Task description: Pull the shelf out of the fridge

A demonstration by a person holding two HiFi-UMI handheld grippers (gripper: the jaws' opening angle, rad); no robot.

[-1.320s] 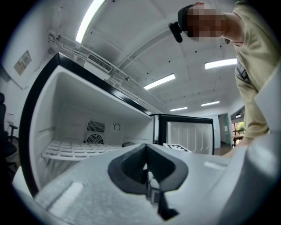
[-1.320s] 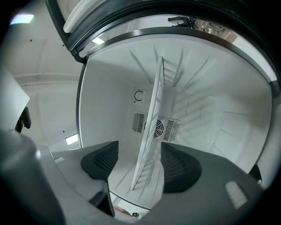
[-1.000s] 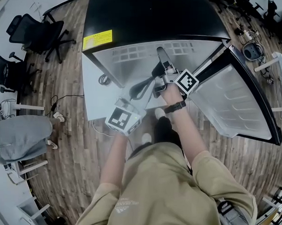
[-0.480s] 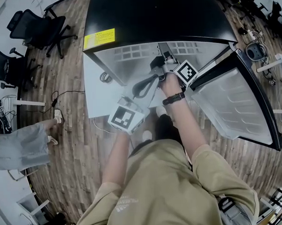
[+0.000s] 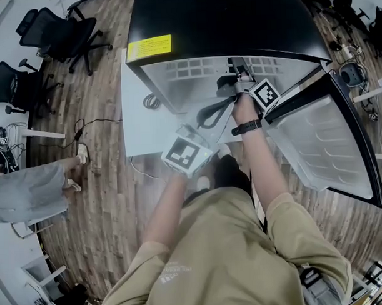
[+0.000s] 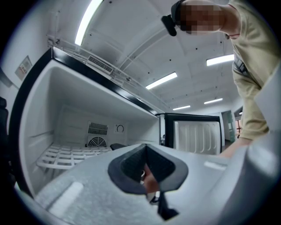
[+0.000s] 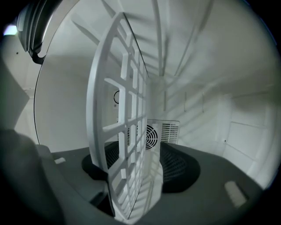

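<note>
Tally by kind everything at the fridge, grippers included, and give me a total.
Fridge: 1
Fridge door: 1, open
Shelf: 1
Grippers: 2, the left gripper shut and empty; the right gripper open, its jaws having just been closing, with the shelf between them
Total: 5

The person wears a khaki short-sleeved T-shirt [image 5: 238, 241] with a pale print [image 5: 172, 272] at the chest, and a black wristband [image 5: 247, 127] on the right wrist. The left gripper [image 6: 145, 147] and right gripper [image 7: 142, 156] have grey bodies and dark textured pads [image 7: 184, 169]. Each carries a marker cube [image 5: 188, 153] with black-and-white squares.
</note>
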